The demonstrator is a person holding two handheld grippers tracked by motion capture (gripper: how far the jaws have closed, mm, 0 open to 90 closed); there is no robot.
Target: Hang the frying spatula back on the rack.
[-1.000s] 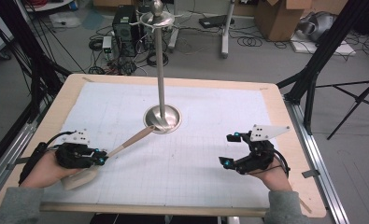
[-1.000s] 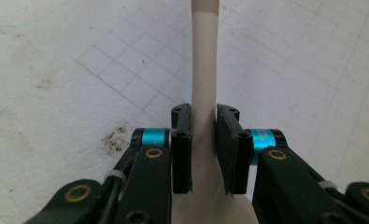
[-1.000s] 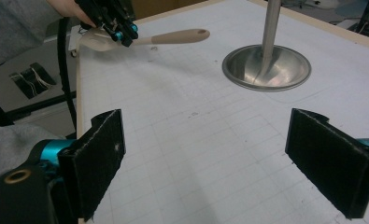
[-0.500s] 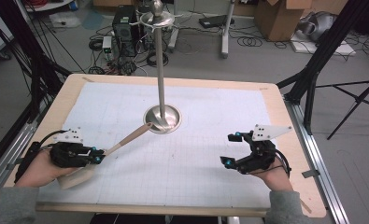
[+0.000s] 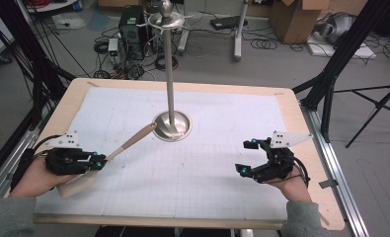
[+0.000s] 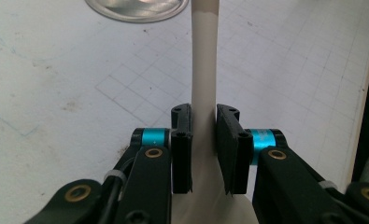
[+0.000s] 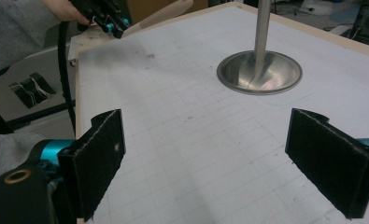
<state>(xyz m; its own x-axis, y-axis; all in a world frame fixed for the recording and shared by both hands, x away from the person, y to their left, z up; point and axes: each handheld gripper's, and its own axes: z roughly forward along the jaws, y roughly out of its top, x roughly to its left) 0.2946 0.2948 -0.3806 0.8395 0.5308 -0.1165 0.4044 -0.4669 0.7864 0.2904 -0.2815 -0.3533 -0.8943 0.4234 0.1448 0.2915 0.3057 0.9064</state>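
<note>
Here's the wooden spatula (image 5: pixel 114 152), a pale utensil lying at a slant low over the left part of the table (image 5: pixel 291 113), its narrow handle running up and to the right so that the rounded tip sits right at the rim of the metal stand's base (image 5: pixel 172 126). Whether that tip actually touches the base, I can't quite tell from up here. The broad blade end sits down by the person's left hand, under the tool.

The left gripper (image 6: pixel 203 149) has it: in the left gripper view both black pads are pressed flat against the handle, one on each side, jaws drawn in narrow around the wood. Firm hold, handle pointing straight ahead toward the shiny base.

Over on the other side, the right gripper (image 5: pixel 249 158) rests well apart from all that, near the right edge of the white gridded mat (image 5: pixel 222 187). Its jaws stand wide open with nothing between them, just bare mat showing in the right gripper view.

The stand (image 5: pixel 169 74) itself rises as a slim silver pole from the middle of the table, topped with a round knob and small hooks. Cables and boxes clutter the floor beyond.
</note>
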